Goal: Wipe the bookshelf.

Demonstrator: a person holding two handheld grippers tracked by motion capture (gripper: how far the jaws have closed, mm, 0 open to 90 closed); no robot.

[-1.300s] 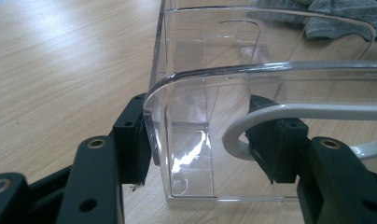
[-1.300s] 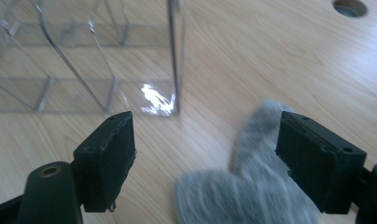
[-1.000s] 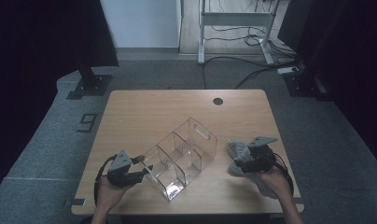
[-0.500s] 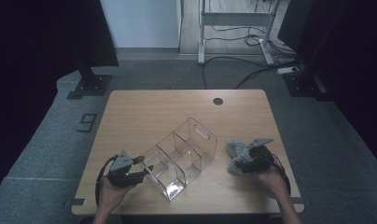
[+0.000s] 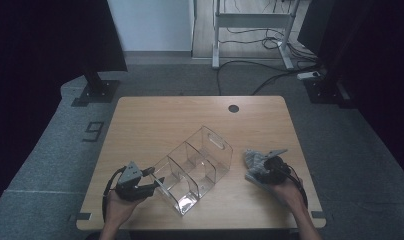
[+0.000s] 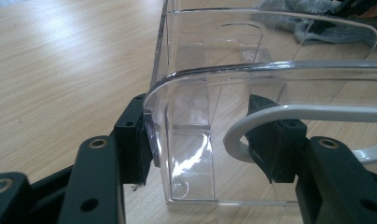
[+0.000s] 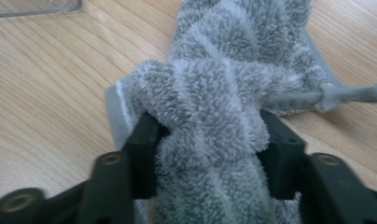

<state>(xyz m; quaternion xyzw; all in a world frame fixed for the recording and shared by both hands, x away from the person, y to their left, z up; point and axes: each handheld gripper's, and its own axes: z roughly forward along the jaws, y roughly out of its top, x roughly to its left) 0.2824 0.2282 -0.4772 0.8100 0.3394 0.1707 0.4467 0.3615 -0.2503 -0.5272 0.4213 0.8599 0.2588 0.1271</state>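
Lowered onto the grey towel (image 7: 224,93) bunched right of the clear organizer (image 5: 195,167), your right gripper (image 7: 207,135) has just been closing and now pinches it, while your left gripper (image 6: 210,144) clamps the organizer's near wall to steady it.

Clear organizer (image 5: 195,167) stands between left gripper (image 5: 151,180) and right gripper (image 5: 254,167), blocking the straight path across. Grey towel (image 5: 255,162) bunches ahead of the right gripper. Bare table (image 5: 160,120) beyond both tools is open for passage.
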